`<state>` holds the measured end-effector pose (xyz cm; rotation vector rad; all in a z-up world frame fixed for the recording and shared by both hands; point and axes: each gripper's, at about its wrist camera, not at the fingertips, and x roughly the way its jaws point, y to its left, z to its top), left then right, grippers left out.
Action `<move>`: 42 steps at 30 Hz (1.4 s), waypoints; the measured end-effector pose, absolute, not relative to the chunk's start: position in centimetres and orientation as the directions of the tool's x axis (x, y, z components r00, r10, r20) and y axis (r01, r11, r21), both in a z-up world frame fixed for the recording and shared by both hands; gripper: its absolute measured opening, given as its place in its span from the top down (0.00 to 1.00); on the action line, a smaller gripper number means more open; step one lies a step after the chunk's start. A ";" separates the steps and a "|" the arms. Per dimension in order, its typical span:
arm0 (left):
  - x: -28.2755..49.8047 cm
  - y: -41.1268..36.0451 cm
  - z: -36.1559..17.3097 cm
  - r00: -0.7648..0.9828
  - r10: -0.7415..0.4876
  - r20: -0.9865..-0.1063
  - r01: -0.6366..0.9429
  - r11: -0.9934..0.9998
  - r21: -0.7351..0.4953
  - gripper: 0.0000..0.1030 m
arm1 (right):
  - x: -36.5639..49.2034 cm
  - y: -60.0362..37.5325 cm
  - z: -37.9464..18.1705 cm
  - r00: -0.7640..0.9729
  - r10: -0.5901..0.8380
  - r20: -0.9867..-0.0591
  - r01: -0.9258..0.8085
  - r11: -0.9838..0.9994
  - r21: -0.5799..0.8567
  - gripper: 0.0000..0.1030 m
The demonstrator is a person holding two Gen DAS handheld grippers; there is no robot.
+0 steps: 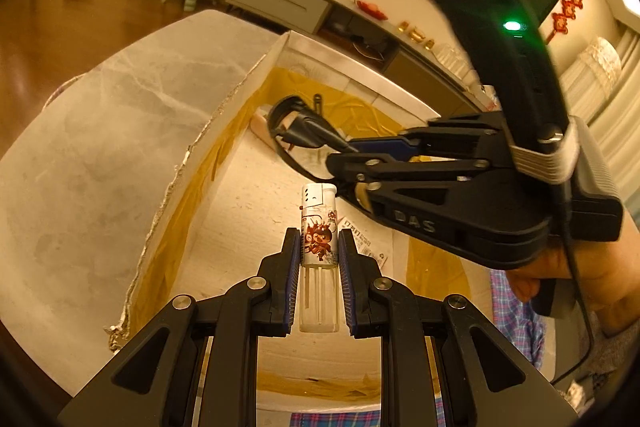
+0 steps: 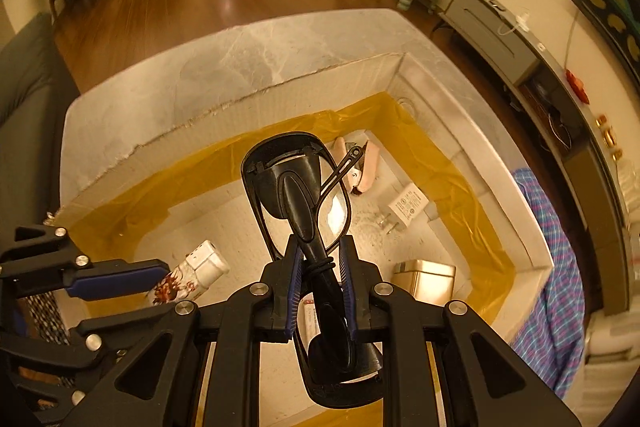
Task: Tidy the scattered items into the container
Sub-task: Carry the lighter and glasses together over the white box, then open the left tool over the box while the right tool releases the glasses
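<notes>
My left gripper (image 1: 319, 247) is shut on a clear lighter (image 1: 319, 227) with a red cartoon print, held over the inside of the white foam box (image 1: 224, 107) lined with yellow tape. My right gripper (image 2: 319, 259) is shut on folded black glasses (image 2: 296, 183), also above the box. The right gripper shows in the left wrist view (image 1: 348, 155) with the glasses (image 1: 296, 131). The left gripper (image 2: 160, 273) and lighter (image 2: 192, 275) show at the lower left of the right wrist view.
Inside the box (image 2: 480, 147) lie a white charger plug (image 2: 406, 205), a gold metal case (image 2: 426, 281) and a pink-handled item (image 2: 366, 163). The box sits on a grey marble table (image 2: 248, 63). A blue plaid cloth (image 2: 552, 267) lies at the right.
</notes>
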<state>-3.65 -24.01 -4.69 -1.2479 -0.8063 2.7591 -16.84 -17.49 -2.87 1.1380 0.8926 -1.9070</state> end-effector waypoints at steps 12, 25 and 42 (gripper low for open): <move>-4.3 -23.8 -5.2 -0.665 0.207 -0.717 0.217 -0.866 -0.451 0.81 | -18.0 -19.5 -5.0 -0.322 -0.166 -0.932 0.876 -0.426 -0.227 0.81; -4.6 -24.3 -5.0 -0.669 0.155 -0.727 0.258 -0.869 -0.422 0.67 | -18.7 -18.5 -5.6 -0.305 -0.168 -0.937 0.860 -0.471 -0.195 0.76; -4.3 -22.8 -3.7 -0.688 0.131 -0.714 0.232 -0.892 -0.387 0.67 | -19.2 -14.7 -3.2 -0.274 -0.273 -0.922 0.828 -0.555 -0.082 0.76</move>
